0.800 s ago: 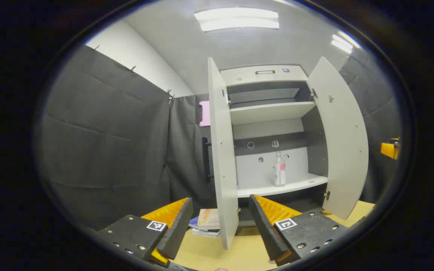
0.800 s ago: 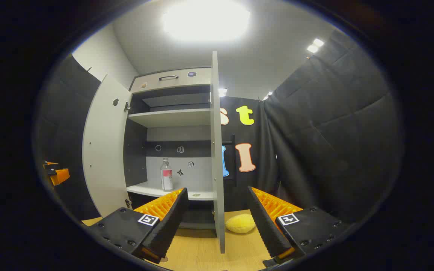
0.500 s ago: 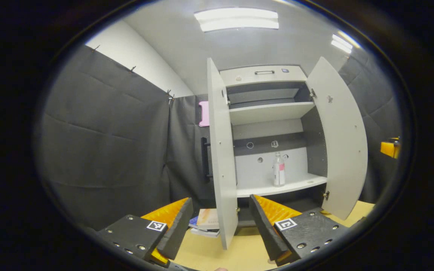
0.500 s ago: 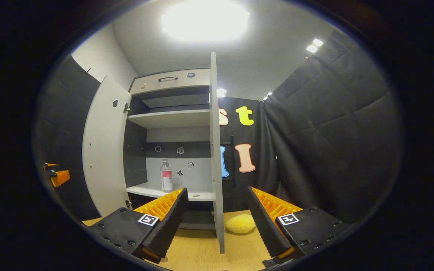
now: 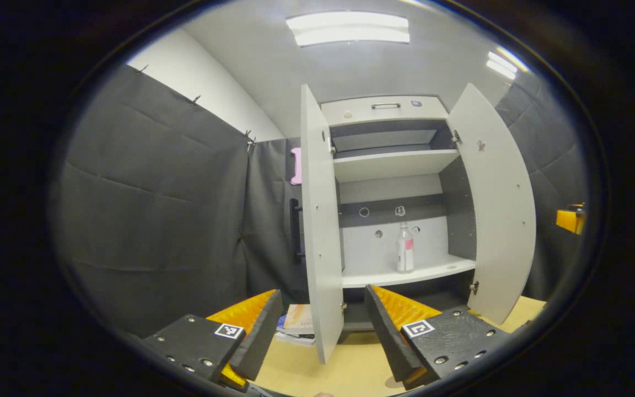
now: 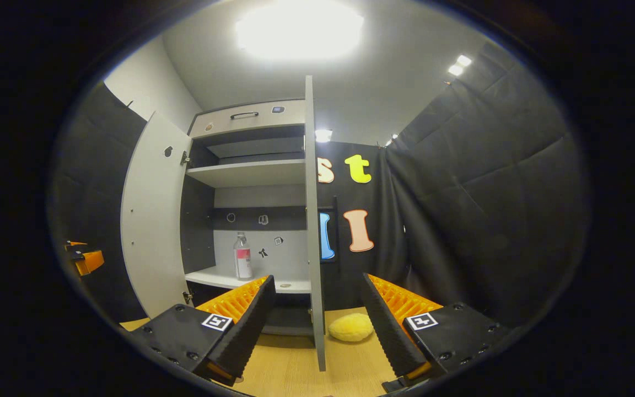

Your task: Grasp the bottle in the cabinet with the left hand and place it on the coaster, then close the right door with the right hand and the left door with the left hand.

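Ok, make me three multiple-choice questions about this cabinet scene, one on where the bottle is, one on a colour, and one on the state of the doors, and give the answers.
1. Where does the bottle stand?
A. on the tabletop
B. on the cabinet's lower shelf
C. on the upper shelf

2. What colour is the soft round object on the table?
A. yellow
B. blue
C. green

3. How do the cabinet doors stand?
A. both shut
B. one shut
C. both open

Answers:
1 B: the bottle stands upright on the lower shelf.
2 A: the soft round object beside the right door is yellow.
3 C: the left door and right door both swing outward.
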Motion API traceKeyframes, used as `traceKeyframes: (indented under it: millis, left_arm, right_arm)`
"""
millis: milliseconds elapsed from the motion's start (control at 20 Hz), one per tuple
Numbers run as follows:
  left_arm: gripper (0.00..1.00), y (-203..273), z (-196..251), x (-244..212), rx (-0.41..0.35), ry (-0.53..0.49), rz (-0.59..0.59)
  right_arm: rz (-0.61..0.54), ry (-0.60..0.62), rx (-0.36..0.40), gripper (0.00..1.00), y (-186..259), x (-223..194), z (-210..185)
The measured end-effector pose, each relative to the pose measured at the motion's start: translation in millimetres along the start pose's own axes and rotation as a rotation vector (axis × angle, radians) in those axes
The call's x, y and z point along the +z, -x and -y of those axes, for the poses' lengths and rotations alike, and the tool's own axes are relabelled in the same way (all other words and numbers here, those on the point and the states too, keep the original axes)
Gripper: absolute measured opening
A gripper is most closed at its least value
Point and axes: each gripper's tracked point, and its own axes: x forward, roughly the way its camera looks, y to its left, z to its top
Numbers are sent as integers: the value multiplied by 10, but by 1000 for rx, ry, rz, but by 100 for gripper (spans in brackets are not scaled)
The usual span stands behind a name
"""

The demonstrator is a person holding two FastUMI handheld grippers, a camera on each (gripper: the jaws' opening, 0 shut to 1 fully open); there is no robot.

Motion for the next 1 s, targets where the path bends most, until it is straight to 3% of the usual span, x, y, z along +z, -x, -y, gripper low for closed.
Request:
traceKeyframes:
  millis: [550,800,1000]
  left_arm:
    - [88,-137,565,80,-59,72,22]
    - [88,-371,842,229,-94,103,45]
    - [88,-667,1051,361,-128,86,67]
  right_arm:
    - [6,45,51,98,82,-181,256]
    - [-15,18,91,98,75,-321,322]
    - [-20,12,81,99,39,-360,443]
